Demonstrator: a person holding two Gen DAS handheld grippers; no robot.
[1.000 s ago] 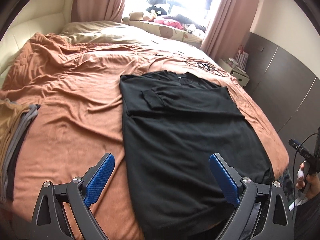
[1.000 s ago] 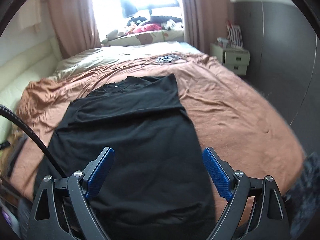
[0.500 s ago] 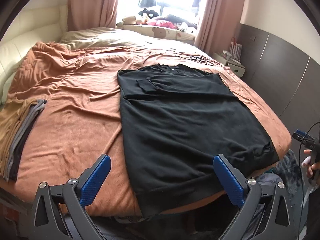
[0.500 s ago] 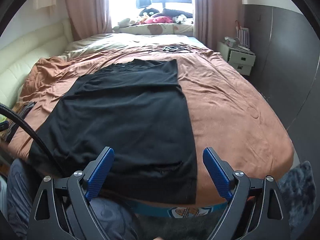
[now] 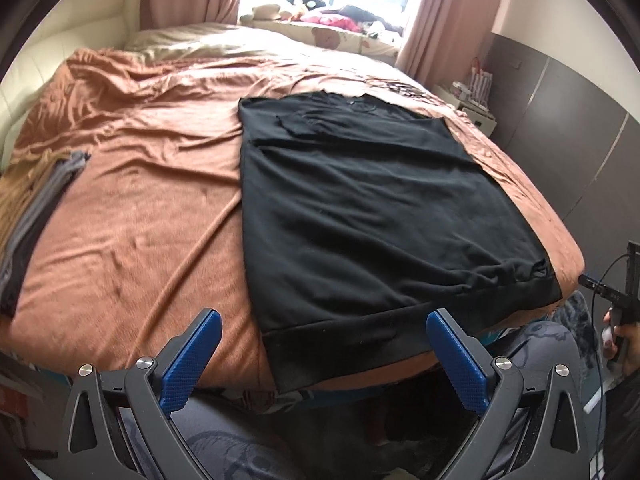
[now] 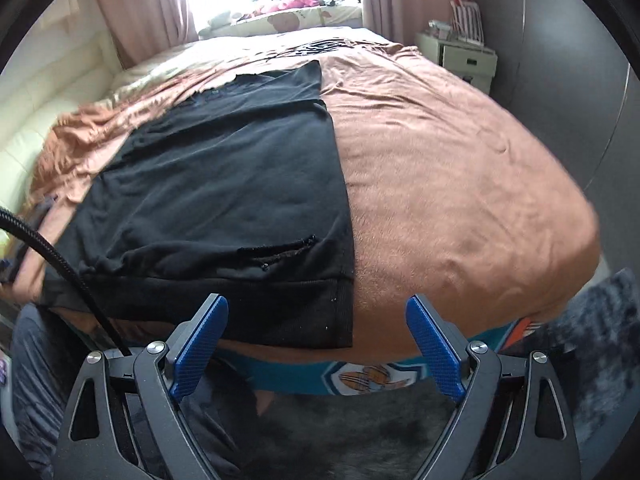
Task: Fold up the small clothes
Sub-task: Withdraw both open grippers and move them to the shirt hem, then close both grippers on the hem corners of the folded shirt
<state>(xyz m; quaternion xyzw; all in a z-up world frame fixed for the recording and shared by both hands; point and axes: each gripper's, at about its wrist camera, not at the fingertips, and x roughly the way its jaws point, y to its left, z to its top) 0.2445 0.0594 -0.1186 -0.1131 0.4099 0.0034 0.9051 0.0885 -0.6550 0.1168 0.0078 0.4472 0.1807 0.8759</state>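
A black sweatshirt (image 5: 360,216) lies flat on the brown bedspread (image 5: 132,208), sleeves folded in, its ribbed hem hanging over the near edge of the bed. In the right wrist view the same sweatshirt (image 6: 224,184) fills the left half, with a torn slit near its hem. My left gripper (image 5: 320,336) is open just in front of the hem's left corner, nothing between its blue pads. My right gripper (image 6: 316,320) is open too, level with the hem's right corner, empty.
A stack of folded clothes (image 5: 28,216) lies at the bed's left edge. A nightstand (image 6: 460,56) stands at the far right by the dark wall. A hand with the other gripper's handle (image 5: 616,320) shows at right. A black cable (image 6: 60,264) crosses the left.
Both grippers have drawn back and down from above the sweatshirt to the near edge of the bed; the hem and bed edge now show in both views. Both stay open.
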